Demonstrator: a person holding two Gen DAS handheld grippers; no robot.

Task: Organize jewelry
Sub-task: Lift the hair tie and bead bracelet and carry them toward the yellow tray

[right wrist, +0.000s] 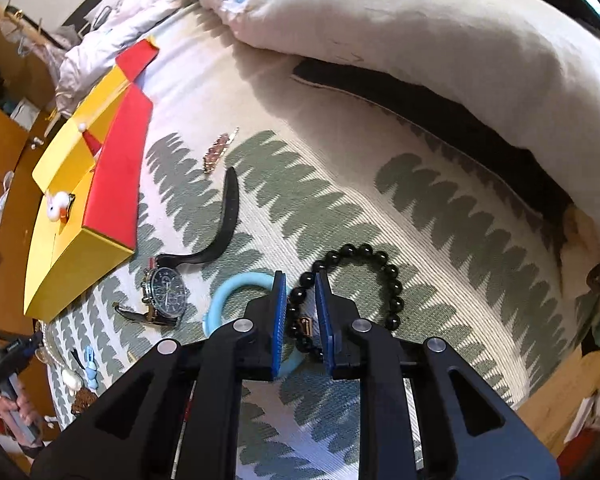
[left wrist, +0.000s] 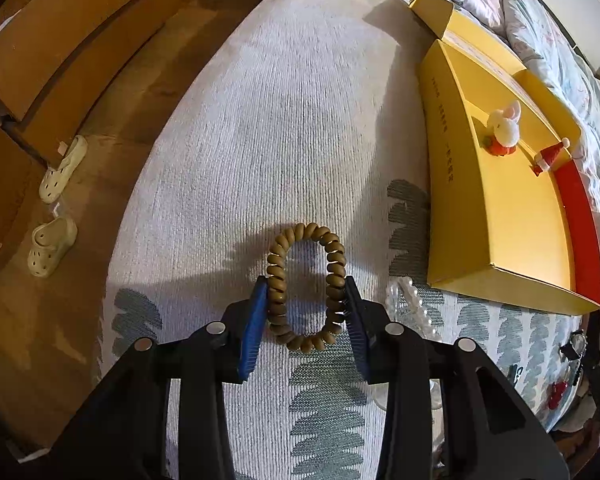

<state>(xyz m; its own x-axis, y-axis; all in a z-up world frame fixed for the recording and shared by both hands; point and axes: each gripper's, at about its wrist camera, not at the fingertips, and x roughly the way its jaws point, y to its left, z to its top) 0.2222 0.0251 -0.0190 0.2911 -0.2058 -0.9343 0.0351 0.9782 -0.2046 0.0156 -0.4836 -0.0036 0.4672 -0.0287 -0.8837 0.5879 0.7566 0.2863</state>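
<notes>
In the left wrist view my left gripper (left wrist: 306, 292) is shut on a brown spiral hair tie (left wrist: 306, 286), squeezed into an oval between the blue pads, above the bed cover. The open yellow box (left wrist: 512, 196) lies to the right; a plush bunny clip (left wrist: 504, 126) and a red santa hat clip (left wrist: 550, 156) sit in it. In the right wrist view my right gripper (right wrist: 301, 284) is shut on a black bead bracelet (right wrist: 392, 280) lying on the bed cover. A light blue ring (right wrist: 230, 300) lies under the left finger. A wristwatch (right wrist: 166, 292) lies left of it.
A pearl string (left wrist: 410, 304) lies by the box corner. A sparkly hair clip (right wrist: 220, 150) and several small clips (right wrist: 82, 376) lie on the cover. The yellow box (right wrist: 80, 208) stands at left. A pillow (right wrist: 420, 28) fills the far side. Slippers (left wrist: 54, 216) lie on the floor.
</notes>
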